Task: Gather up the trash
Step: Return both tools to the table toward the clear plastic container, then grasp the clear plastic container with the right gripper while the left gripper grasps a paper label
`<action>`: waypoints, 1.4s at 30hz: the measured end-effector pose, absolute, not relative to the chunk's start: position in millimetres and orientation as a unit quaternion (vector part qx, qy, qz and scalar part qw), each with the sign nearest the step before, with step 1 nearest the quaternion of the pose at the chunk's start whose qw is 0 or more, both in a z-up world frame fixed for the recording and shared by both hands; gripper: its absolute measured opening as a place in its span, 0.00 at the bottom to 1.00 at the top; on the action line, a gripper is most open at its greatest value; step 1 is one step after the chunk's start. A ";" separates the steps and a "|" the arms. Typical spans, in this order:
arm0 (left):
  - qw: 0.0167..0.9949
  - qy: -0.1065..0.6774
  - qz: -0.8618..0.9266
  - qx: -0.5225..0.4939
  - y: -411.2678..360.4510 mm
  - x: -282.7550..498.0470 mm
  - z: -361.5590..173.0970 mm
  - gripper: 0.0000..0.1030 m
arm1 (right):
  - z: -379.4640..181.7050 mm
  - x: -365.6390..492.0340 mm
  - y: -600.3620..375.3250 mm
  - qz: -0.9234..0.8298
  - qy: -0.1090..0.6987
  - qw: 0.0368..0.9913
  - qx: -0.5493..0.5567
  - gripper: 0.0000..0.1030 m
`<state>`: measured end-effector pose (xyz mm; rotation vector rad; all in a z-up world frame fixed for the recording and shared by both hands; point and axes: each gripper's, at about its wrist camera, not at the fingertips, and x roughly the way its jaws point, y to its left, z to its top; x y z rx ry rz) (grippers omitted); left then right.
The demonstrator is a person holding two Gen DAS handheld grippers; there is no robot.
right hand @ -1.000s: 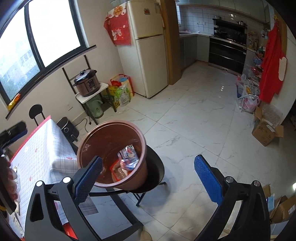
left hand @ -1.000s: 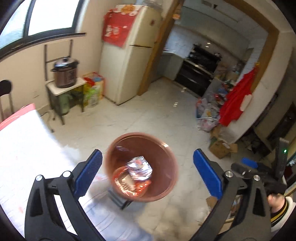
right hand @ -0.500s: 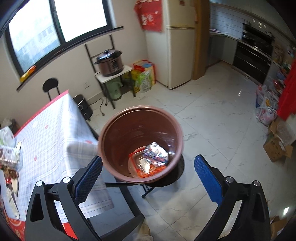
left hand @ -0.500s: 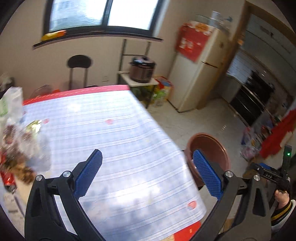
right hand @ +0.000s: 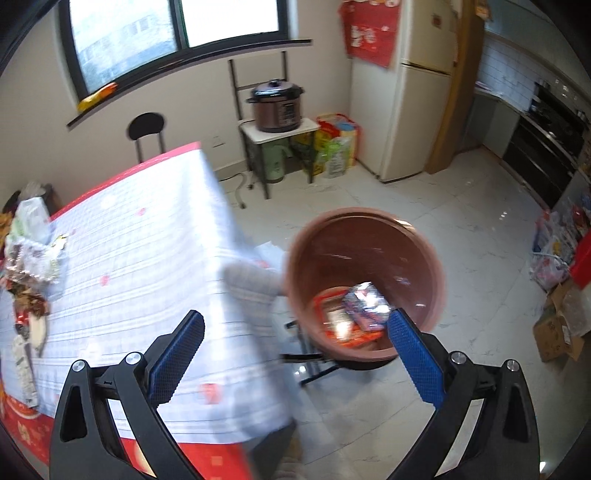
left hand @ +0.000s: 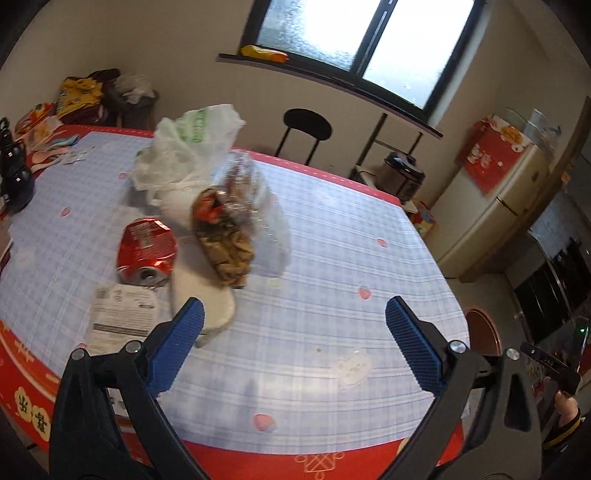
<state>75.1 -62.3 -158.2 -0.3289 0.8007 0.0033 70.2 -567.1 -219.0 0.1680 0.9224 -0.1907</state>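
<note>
Daylight comes through a dark-framed window [right hand: 173,33] across the top of the right wrist view, set in a cream wall [right hand: 192,99]. Below it, at centre left, stands a black round-backed chair [right hand: 146,127]. At upper centre a brown pressure cooker [right hand: 275,107] sits on a small white-topped stand [right hand: 280,131]. To the right rises a cream refrigerator [right hand: 417,96] with a red cloth [right hand: 369,31] hung on it. Pale marble-look floor tiles [right hand: 461,229] fill the right half, and a black oven range [right hand: 543,147] shows at far right. The surface's blue-checked cloth [left hand: 332,258] with a red border spans the left wrist view.
</note>
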 end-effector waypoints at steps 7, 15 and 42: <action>0.897 0.387 0.078 -0.198 58.5 25.2 -177.5 0.94 | -210.8 92.2 -462.4 -0.052 0.448 0.890 0.060 0.95; 0.885 0.378 0.126 -0.242 153.1 -4.9 -197.5 0.94 | -203.9 118.4 -337.3 0.008 0.457 0.890 0.013 0.95; 0.871 0.405 0.056 -0.273 227.0 39.2 -254.9 0.94 | -216.4 269.6 -38.6 0.155 0.464 0.870 -0.057 0.94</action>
